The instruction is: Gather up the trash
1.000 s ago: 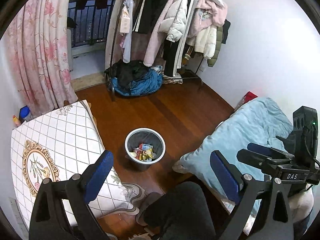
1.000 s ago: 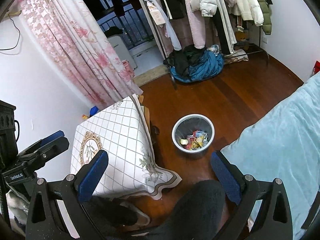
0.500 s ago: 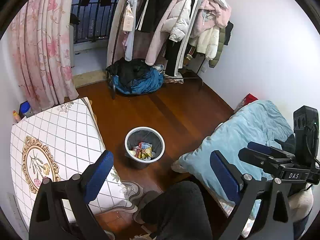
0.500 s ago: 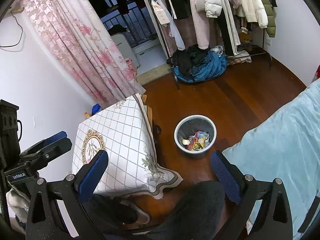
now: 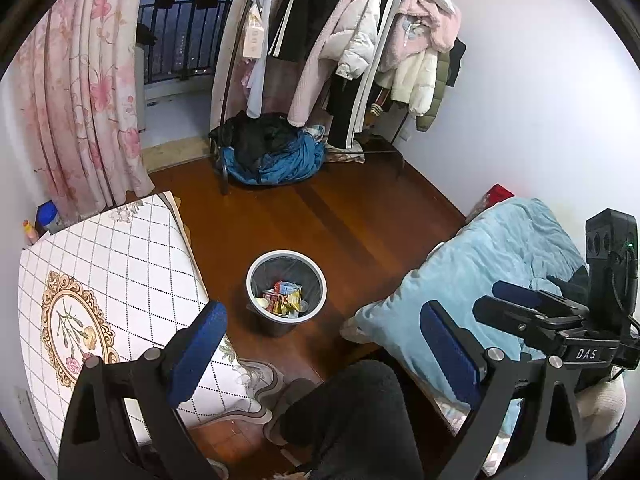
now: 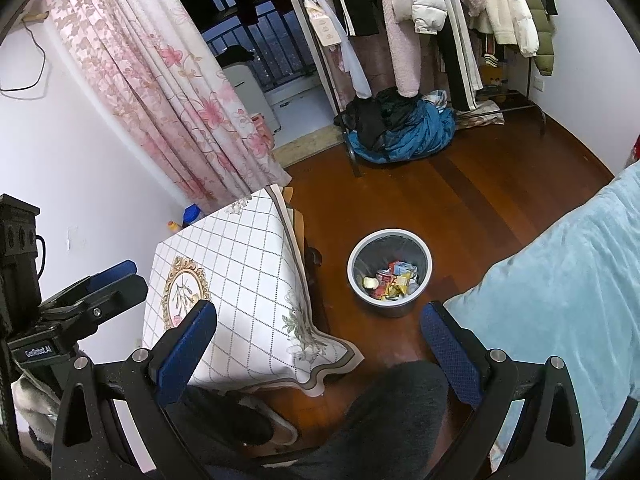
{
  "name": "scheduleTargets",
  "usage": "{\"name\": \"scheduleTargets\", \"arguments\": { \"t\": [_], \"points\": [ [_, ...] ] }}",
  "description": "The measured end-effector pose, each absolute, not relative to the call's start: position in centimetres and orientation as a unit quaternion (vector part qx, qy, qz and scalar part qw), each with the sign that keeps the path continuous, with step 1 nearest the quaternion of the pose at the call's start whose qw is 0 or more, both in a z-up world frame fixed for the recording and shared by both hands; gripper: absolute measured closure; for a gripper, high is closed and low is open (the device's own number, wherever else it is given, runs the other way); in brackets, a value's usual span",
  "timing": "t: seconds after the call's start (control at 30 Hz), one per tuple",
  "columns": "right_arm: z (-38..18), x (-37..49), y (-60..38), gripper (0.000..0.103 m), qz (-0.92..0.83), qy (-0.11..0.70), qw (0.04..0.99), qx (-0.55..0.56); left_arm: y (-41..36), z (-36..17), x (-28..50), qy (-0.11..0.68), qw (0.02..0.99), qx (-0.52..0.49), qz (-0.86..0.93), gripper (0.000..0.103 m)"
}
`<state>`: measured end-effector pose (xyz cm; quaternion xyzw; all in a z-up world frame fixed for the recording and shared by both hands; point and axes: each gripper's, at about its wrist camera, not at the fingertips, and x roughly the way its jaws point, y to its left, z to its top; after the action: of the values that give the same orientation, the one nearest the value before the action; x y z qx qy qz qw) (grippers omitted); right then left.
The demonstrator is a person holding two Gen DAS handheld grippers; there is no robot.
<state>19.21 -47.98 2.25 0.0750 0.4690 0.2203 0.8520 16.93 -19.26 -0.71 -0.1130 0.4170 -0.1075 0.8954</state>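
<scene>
A grey round bin (image 5: pixel 260 276) (image 6: pixel 356 264) stands on the wooden floor between the table and the bed. Colourful wrappers (image 5: pixel 282 302) (image 6: pixel 390 282) lie in its bottom. My left gripper (image 5: pixel 322 350) hangs high above the floor, open, nothing between its blue pads (image 5: pixel 198 350). My right gripper (image 6: pixel 318 346) is held equally high and open, also empty. In the left wrist view the right gripper (image 5: pixel 532 304) shows at the right edge over the bed; in the right wrist view the left gripper (image 6: pixel 108 284) shows at the left.
A table with a white checked cloth (image 5: pixel 108 280) (image 6: pixel 240 276) stands left of the bin. A bed with a light blue blanket (image 5: pixel 492 264) (image 6: pixel 560 280) lies to the right. The person's dark-trousered knee (image 5: pixel 352 412) is below. A clothes rack (image 5: pixel 340 52) and a pile of clothes (image 5: pixel 272 156) stand at the back.
Both grippers have risen and drawn back a little, so the bin looks slightly smaller and farther. Both stay open and empty.
</scene>
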Motion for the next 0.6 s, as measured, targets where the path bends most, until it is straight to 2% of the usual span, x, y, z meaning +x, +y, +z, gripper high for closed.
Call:
{"name": "scheduleTargets", "arguments": {
  "t": [0.6],
  "points": [
    [2.4,21.2,-49.1,0.0,0.205,0.484,0.847,0.079,-19.4,-0.4,18.7,0.431,0.889,-0.104,-0.115,0.003]
  ]
}}
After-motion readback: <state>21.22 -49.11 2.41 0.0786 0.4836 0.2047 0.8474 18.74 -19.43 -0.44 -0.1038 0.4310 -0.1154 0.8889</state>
